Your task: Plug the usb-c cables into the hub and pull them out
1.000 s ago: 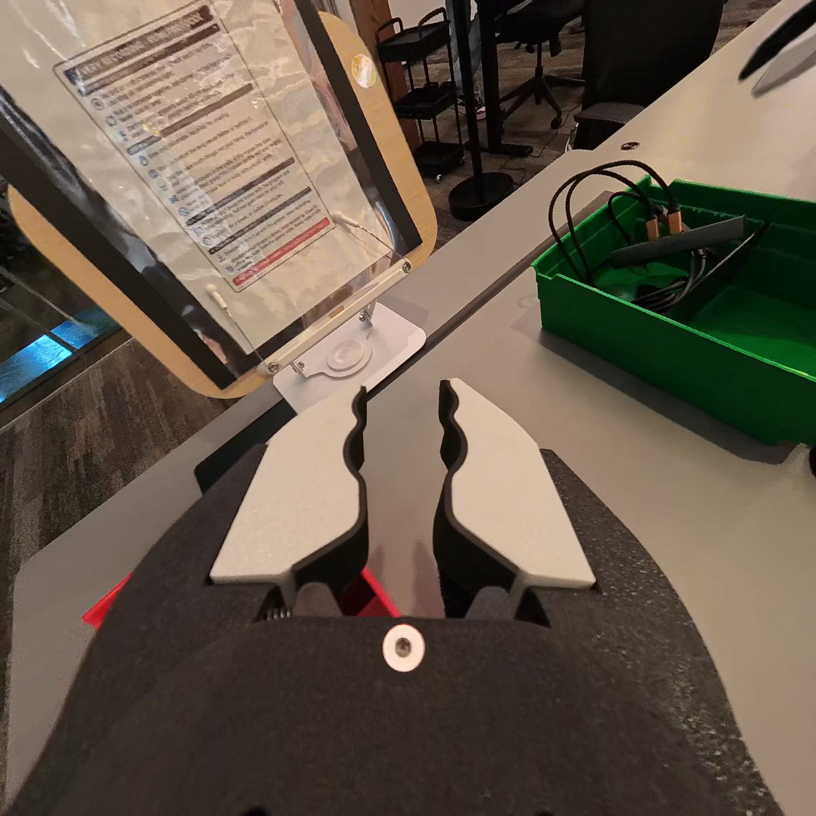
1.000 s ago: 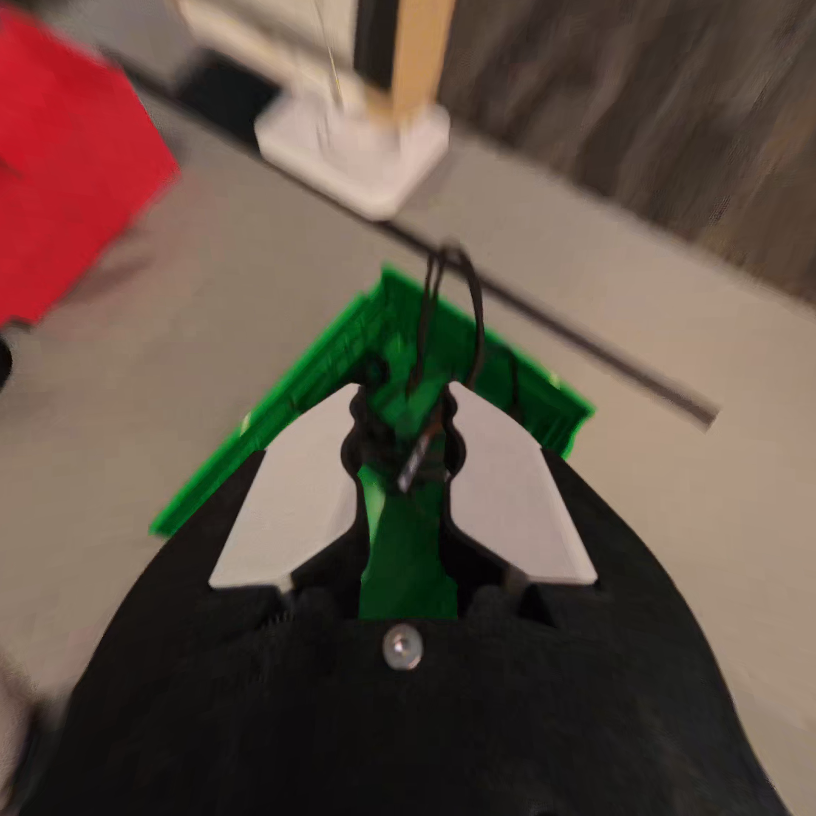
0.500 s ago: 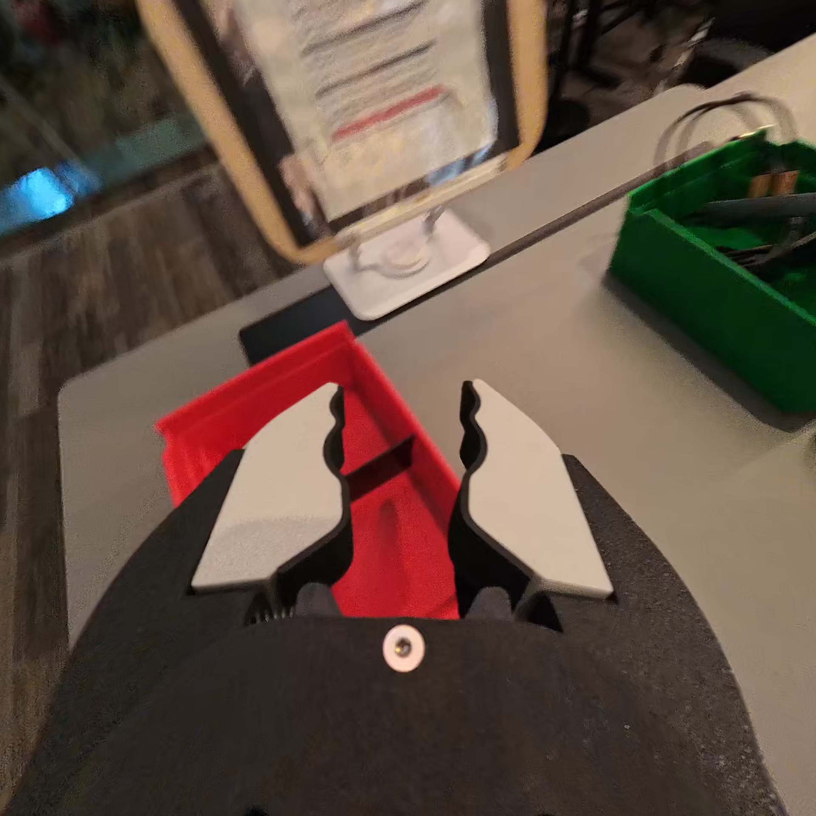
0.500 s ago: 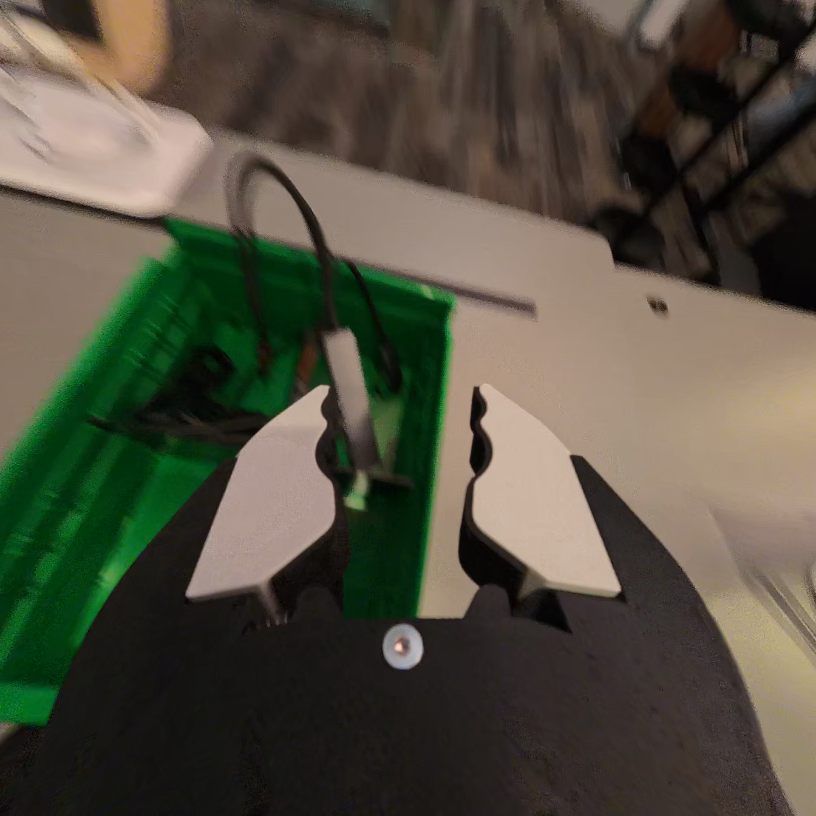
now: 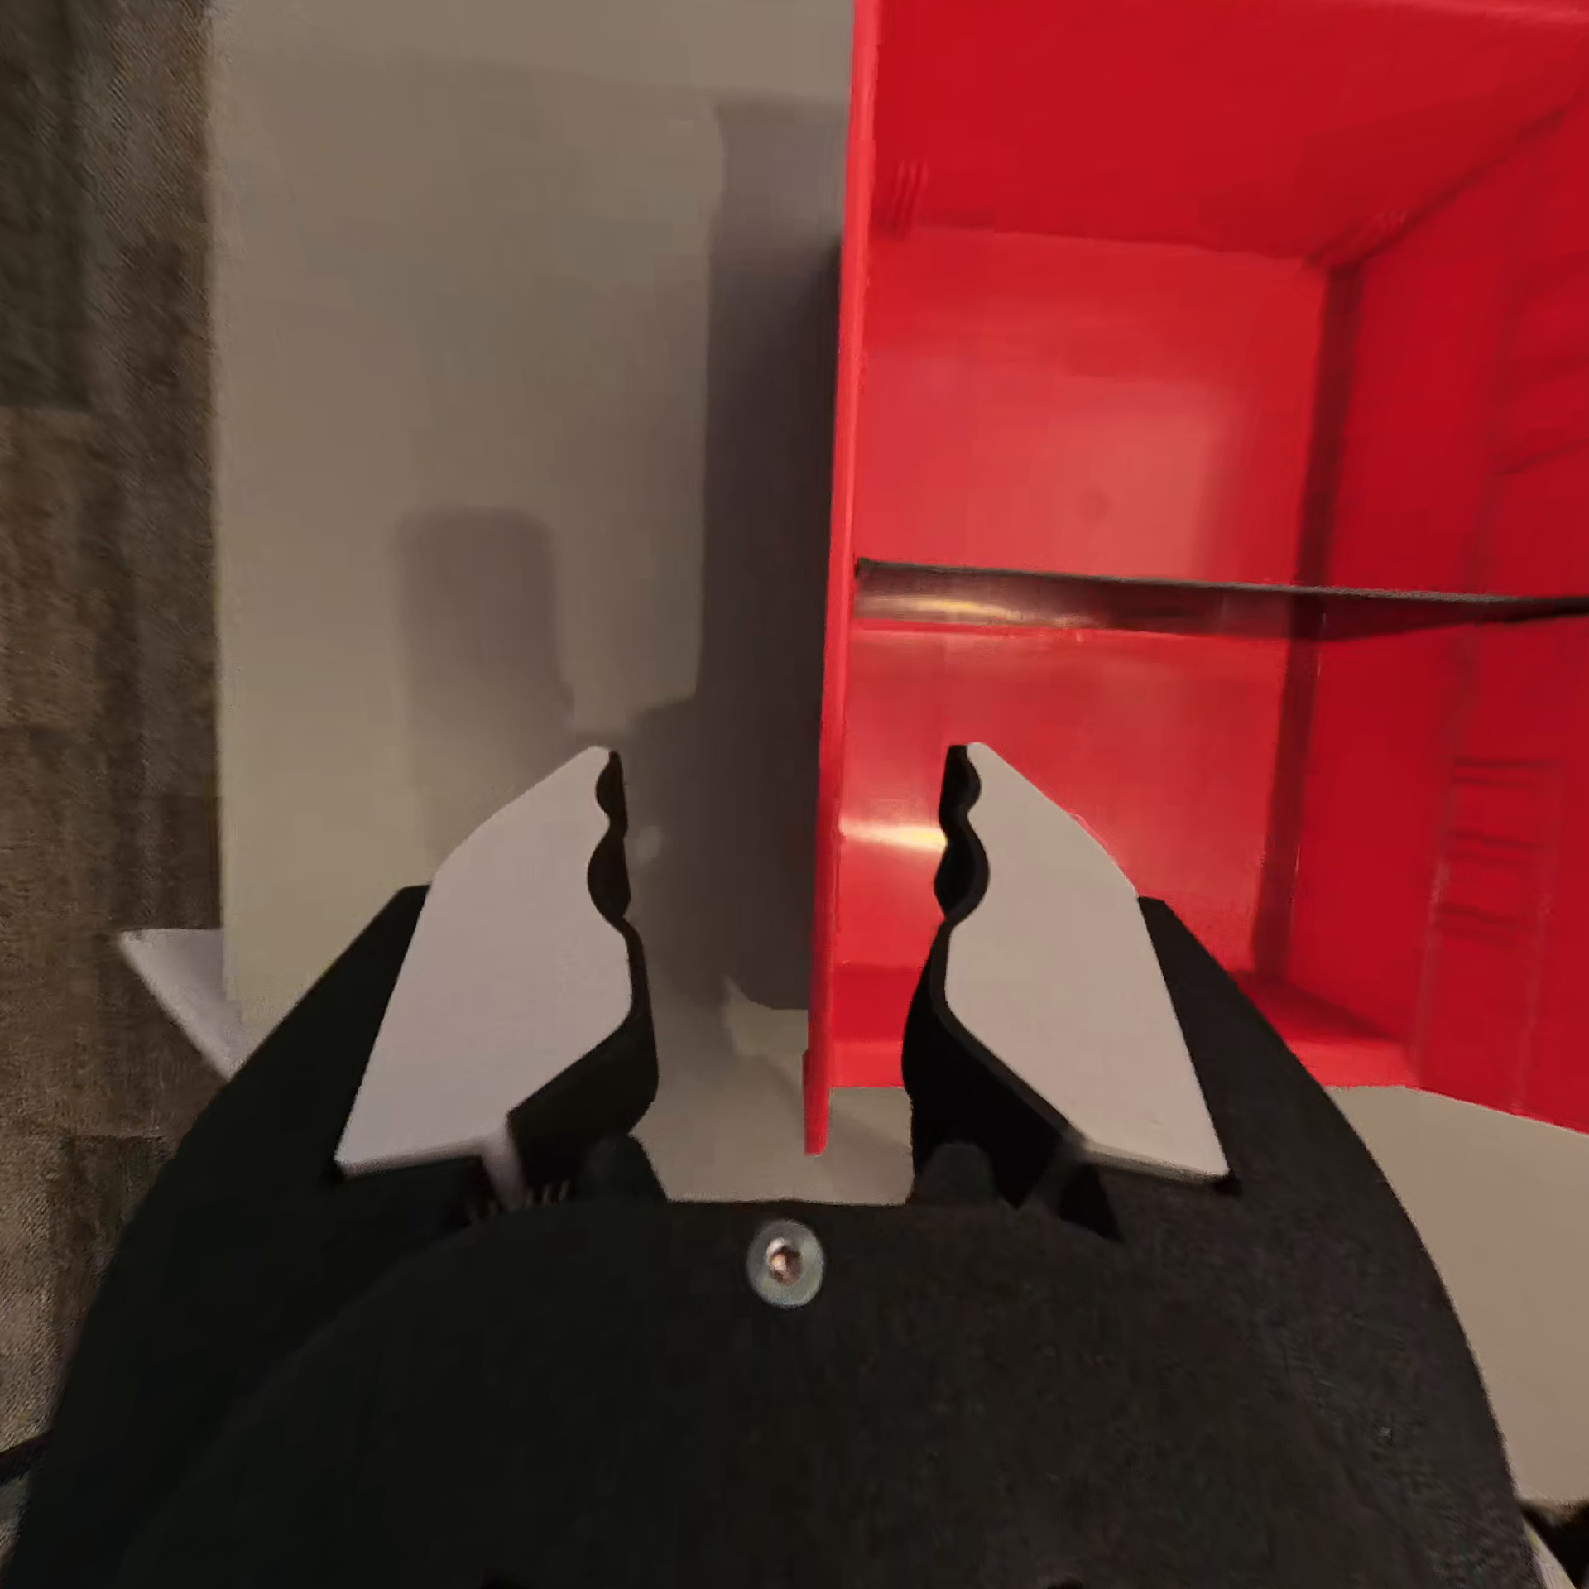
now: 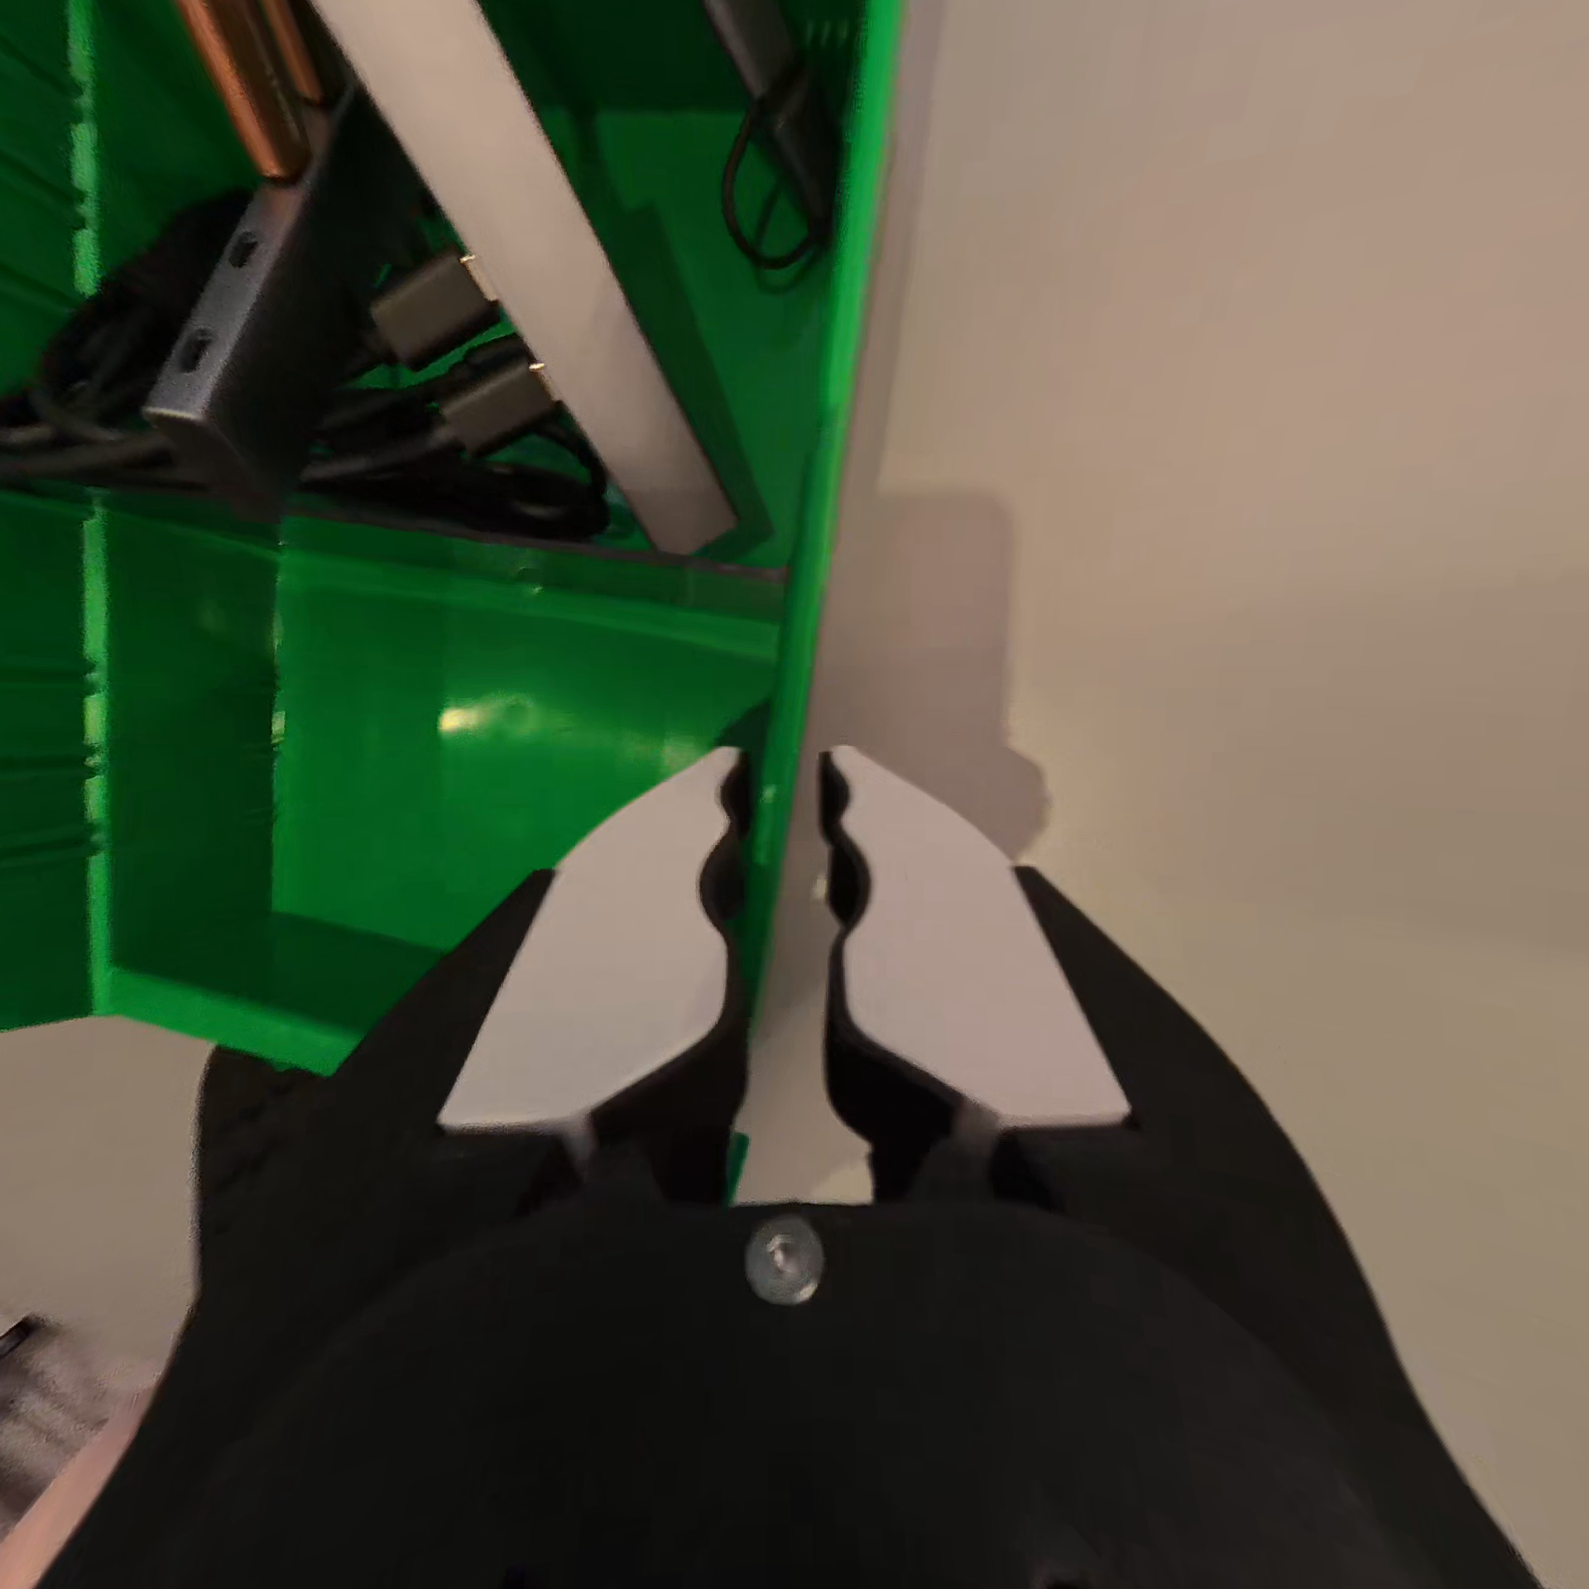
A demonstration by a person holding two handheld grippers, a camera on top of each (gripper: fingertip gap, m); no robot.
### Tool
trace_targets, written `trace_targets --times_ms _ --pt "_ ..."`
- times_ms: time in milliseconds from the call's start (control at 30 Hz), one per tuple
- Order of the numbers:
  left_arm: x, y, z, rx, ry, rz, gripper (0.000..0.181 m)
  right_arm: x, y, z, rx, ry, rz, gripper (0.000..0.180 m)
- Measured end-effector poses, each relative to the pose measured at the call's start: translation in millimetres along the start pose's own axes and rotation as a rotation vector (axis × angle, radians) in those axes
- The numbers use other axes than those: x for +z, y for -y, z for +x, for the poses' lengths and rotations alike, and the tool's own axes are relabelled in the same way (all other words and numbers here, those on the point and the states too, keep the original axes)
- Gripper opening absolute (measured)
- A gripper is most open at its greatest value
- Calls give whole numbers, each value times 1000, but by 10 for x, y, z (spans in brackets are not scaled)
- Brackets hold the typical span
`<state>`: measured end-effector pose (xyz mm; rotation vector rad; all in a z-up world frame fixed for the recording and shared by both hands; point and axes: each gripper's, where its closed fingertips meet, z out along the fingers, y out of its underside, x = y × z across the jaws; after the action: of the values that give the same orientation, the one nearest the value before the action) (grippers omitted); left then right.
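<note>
Right gripper [image 6: 781,761] straddles the right wall of the green bin [image 6: 800,550], its jaws narrowed around that wall with a sliver of gap still visible on each side, so whether the pads actually press it cannot be told. Left gripper [image 5: 782,757] hangs with jaws spread wide and nothing held, one finger outside and one inside the left wall of the red bin [image 5: 838,602].

In the green bin's far compartment lies the hub [image 6: 249,318], a slim dark-grey metal bar. Its long axis runs diagonally, from near-left up toward the far right, and its near end face shows two small round holes. A pale grey flat bar [image 6: 550,284] lies beside it, slanting the opposite way, down toward the divider. Two grey USB-C plugs [image 6: 464,344] lie between them, tips pointing up-right toward the pale bar, with black cables [image 6: 481,490] coiled below. Copper-coloured plugs [image 6: 249,95] meet the hub's far end. Both bins stand on a grey table [image 6: 1204,430].
</note>
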<state>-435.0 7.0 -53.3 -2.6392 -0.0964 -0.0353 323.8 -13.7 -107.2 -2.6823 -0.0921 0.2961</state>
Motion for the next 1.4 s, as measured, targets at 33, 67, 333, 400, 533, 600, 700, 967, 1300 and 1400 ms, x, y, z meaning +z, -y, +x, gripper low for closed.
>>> trace_targets --times_ms 33,67,333,400,533,600,700,967,1300,1400 --pt "66 -20 51 9 -27 -27 66 10 -7 -34 7 16 -18 10" --pt "121 -23 105 17 -54 -43 64 12 -12 -30 10 8 -29 10" --pt "400 -217 185 13 -129 -212 24 126 -59 -25 47 34 -82 10" --pt "470 -334 233 1 -170 -293 20 141 -65 -21 42 15 -109 9" --pt "520 -394 230 73 -110 -361 5 153 -83 -115 16 16 -157 9" --pt "518 -408 312 140 -103 -383 6 170 -90 -209 -9 34 -181 10" --pt "522 -402 484 218 -97 -413 11 194 -77 -302 -40 17 -223 10" --pt "564 -399 1151 334 -142 -493 11 270 -36 -600 -99 -7 -309 9" --pt "533 -515 1622 499 -84 -555 23 394 74 -933 -230 -53 -367 10" --pt "495 -579 1666 502 -94 -578 29 417 71 -1053 -247 -43 -378 11"
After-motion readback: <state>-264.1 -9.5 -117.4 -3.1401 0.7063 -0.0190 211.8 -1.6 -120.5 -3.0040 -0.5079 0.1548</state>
